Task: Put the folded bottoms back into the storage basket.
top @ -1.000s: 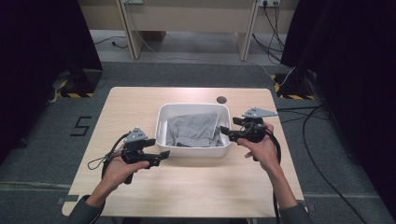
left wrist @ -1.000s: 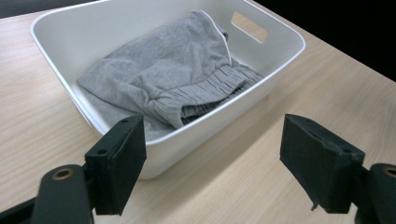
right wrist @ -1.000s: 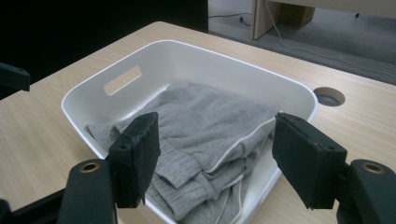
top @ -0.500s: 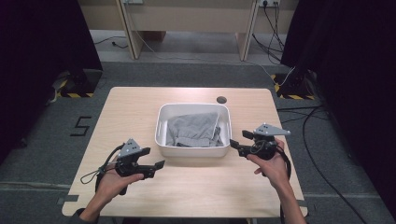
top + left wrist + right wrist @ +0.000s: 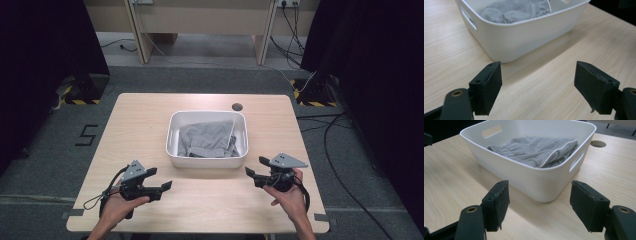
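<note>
Grey cloth (image 5: 207,137) lay bunched inside a white tub (image 5: 171,135) at the counter's (image 5: 140,125) middle, toward the far edge; a white-piped hem showed on it in the right gripper view (image 5: 536,150). Tub had cut-out handles in its side walls. Left tool (image 5: 162,189) was held in the person's left hand (image 5: 117,207) over the near left part of the counter, jaws spread wide, nothing between them, pointing toward the tub (image 5: 524,37) but apart from it. Right tool (image 5: 251,174) sat in the right hand (image 5: 287,197) near the tub's near right corner, jaws also spread, empty, not touching the tub (image 5: 531,177). A round hole (image 5: 237,106) sat in the counter just past the tub's far right corner.
</note>
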A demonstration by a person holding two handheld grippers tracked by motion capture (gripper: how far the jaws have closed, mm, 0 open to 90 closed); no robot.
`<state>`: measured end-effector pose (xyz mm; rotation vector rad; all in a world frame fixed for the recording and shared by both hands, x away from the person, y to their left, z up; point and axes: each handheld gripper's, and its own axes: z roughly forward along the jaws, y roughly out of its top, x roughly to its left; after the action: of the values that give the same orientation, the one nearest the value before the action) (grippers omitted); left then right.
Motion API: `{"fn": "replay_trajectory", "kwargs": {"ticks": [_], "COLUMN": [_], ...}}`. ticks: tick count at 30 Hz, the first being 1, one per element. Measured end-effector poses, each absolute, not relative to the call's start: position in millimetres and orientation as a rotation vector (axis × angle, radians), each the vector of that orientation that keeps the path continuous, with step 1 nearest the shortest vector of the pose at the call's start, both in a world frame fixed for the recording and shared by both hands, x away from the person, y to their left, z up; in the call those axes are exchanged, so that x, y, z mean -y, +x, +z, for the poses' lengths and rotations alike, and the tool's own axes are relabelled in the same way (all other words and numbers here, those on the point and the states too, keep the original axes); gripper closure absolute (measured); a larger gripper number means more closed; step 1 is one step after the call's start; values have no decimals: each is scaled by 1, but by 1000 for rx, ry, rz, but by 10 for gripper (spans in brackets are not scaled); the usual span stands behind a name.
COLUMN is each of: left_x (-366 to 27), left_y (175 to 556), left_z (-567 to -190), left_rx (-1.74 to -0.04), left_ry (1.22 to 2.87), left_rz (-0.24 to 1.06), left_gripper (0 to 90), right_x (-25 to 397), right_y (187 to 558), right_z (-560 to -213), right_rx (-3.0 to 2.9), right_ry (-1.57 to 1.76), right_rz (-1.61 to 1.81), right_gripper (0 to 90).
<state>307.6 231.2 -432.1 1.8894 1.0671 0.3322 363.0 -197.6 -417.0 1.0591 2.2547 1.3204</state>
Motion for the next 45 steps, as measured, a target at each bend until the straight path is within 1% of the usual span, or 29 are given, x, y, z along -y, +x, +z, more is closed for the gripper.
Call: {"fn": "replay_trajectory", "kwargs": {"ticks": [4,11,14,23,28,34,37,40,45], "left_x": [-232,-240,-244,-245,-243,-240,-240,-240,-240], "left_y": [305,297,295,287,282,274,274,274,274], "left_z": [-442,-466,-474,-483,-493,-498,-499,-499,-499], "left_rx": [-1049,-1097,-1128,-1128,-1145,-1122,-1126,-1125,-1125], "left_ry": [1917,1942,1970,2001,2031,2050,2041,2040,2040], "left_rz": [368,325,335,335,311,413,419,420,420], "left_gripper": [220,214,203,194,195,183,178,178,177], "right_x": [196,196,197,204,208,209,208,206,206], "right_y": [355,345,340,325,315,308,306,305,305], "right_z": [-429,-449,-455,-473,-478,-484,-485,-486,-486], "right_rx": [-2261,-2310,-2323,-2376,-2392,-2408,-2400,-2401,-2395], "right_ry": [1076,1105,1117,1154,1166,1162,1140,1129,1134], "right_rz": [1311,1271,1256,1157,1117,1027,1007,992,995], "right_gripper": [327,320,304,255,240,224,221,197,197]}}
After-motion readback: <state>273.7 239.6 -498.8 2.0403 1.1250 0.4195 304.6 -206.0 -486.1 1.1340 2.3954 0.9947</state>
